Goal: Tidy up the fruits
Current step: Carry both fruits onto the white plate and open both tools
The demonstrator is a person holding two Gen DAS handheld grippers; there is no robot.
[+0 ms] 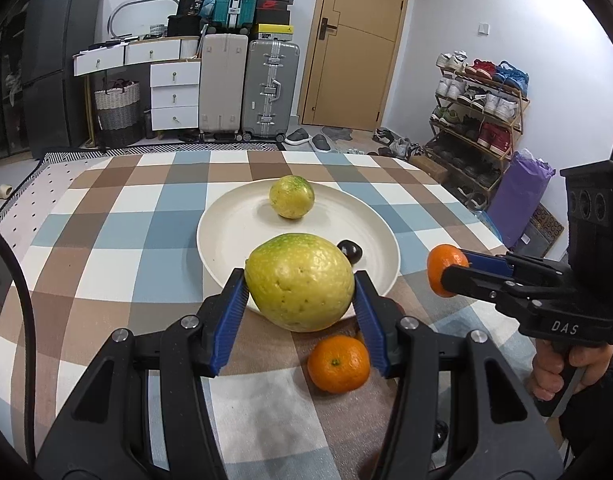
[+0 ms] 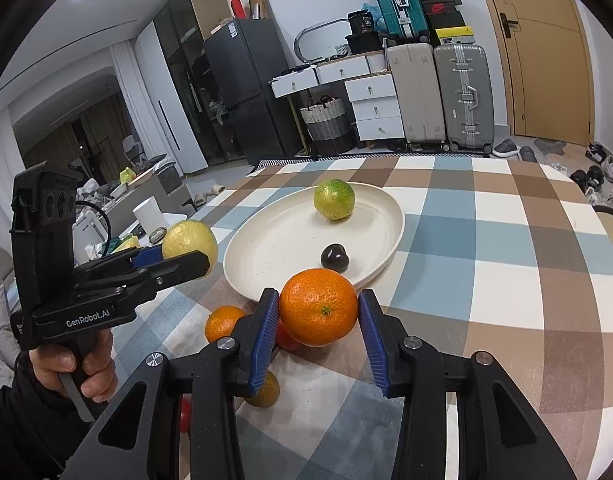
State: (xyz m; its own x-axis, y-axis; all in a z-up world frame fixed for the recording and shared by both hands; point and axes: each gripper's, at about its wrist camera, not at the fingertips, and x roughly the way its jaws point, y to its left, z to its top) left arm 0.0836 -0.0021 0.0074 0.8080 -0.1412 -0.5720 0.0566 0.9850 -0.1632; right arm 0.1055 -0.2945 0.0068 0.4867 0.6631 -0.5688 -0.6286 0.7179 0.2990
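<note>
Both grippers are loaded and off the table.

Left gripper: jaws clenched on a large yellow-green fruit, possibly a guava or passion fruit; blue pads press on its two flanks. The fruit sits at the jaw tips, and in the right wrist view it hangs clear of the tablecloth, short of the plate rim.

Right gripper: jaws clenched on a mandarin, stem scar facing the camera, pads on both sides. It is held just before the near rim of the plate.

Done so far, judging by what lies on the white plate: a smaller yellow-green fruit at the far side, ahead of both jaws, and a dark glossy item, perhaps a chestnut or a dark cherry, just beyond the held mandarin. That makes two pieces placed.

In transit: two pieces, one per gripper. Neither is over the plate interior yet.

Left on the checked tablecloth:
- a second mandarin, below the left jaws and beside the right-hand pad
- another orange fruit, below the right gripper's left pad
- something red behind the held mandarin, partly hidden, type unclear

Estimate: about a third of the way through, with at least three pieces to fetch after these two go down.
</note>
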